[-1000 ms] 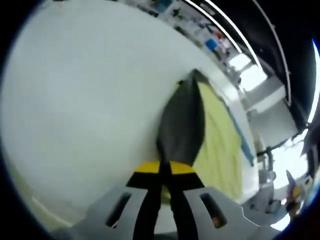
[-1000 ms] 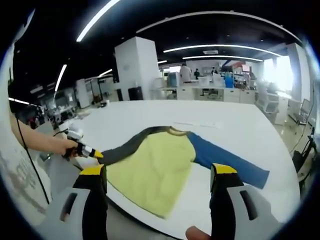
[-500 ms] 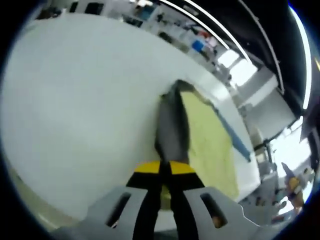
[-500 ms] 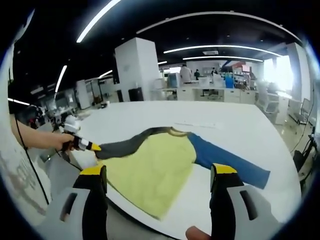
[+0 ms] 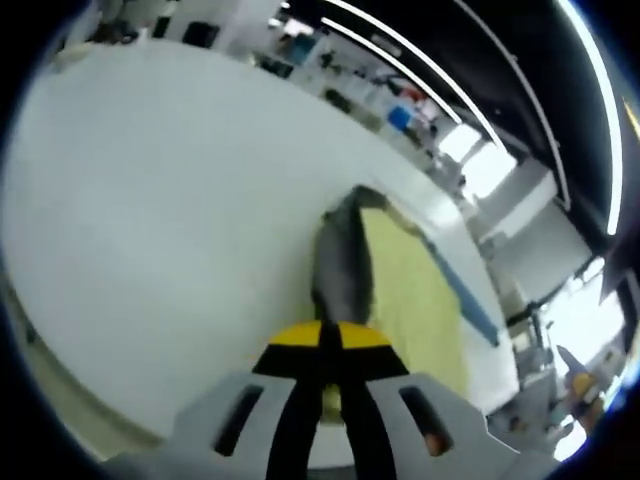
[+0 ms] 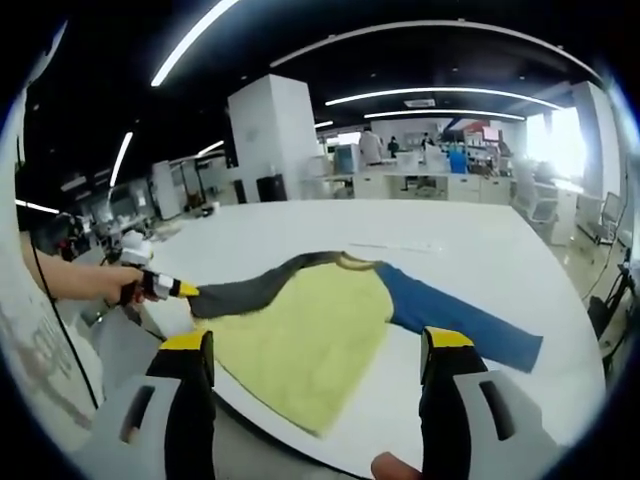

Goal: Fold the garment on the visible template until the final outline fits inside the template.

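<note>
Garment [image 6: 300, 330], one piece with a yellow body, one grey sleeve [image 6: 245, 290] and one blue sleeve [image 6: 460, 325], is lying across the white table [image 6: 450, 250] at centre frame in the right gripper view. Left gripper [image 5: 330, 345] is sitting at lower centre of the left gripper view, jaws pinched together on the grey sleeve end, which is stretching out toward the left edge of the right gripper view. Right gripper [image 6: 315, 375] is hovering at the bottom with jaws spread wide, gripping nothing.
</note>
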`<state>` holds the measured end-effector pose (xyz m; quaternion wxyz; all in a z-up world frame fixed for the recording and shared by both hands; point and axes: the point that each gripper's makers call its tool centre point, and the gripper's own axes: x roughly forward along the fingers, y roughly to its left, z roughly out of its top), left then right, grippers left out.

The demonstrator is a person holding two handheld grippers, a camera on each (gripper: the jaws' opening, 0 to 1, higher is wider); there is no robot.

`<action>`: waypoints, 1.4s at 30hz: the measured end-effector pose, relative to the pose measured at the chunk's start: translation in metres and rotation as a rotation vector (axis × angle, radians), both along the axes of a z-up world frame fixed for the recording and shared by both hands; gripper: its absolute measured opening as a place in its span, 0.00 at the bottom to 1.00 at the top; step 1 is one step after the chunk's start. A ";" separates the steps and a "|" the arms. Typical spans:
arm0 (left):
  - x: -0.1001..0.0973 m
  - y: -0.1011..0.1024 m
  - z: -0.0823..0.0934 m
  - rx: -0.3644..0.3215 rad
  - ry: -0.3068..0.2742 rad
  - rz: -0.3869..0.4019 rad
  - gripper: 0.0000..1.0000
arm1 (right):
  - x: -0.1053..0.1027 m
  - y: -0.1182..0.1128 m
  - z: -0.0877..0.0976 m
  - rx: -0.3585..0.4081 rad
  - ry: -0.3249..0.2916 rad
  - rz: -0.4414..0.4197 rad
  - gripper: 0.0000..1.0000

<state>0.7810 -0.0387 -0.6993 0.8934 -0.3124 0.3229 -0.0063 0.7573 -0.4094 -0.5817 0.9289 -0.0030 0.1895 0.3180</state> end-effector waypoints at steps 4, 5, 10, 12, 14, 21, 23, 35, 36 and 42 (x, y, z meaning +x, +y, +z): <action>-0.003 0.000 -0.005 0.008 0.029 -0.026 0.00 | 0.000 0.002 -0.002 0.002 0.004 0.007 0.84; -0.003 0.001 -0.004 0.004 0.028 -0.022 0.00 | -0.001 0.003 -0.002 0.001 0.006 0.010 0.84; 0.000 0.008 0.002 0.017 0.017 -0.012 0.00 | 0.000 0.004 -0.001 0.005 0.006 0.010 0.84; 0.003 0.012 0.005 0.032 0.011 -0.018 0.00 | 0.000 0.004 -0.002 0.002 0.009 0.012 0.84; 0.006 0.018 0.008 0.059 0.006 -0.031 0.00 | 0.000 0.004 -0.003 0.000 0.011 0.013 0.84; 0.021 0.052 0.020 0.113 -0.017 -0.012 0.00 | 0.000 0.007 -0.003 -0.001 0.015 0.017 0.85; 0.025 0.061 0.024 0.132 -0.021 -0.010 0.00 | 0.000 0.007 -0.004 -0.003 0.019 0.020 0.85; 0.059 0.116 0.037 0.229 -0.040 0.024 0.00 | 0.000 0.008 -0.008 -0.014 0.041 0.009 0.85; 0.061 0.119 0.038 0.232 -0.040 0.029 0.00 | 0.000 0.007 -0.009 -0.016 0.043 0.007 0.85; 0.070 0.140 0.043 0.273 -0.032 0.050 0.00 | -0.003 0.005 -0.013 -0.027 0.062 -0.004 0.85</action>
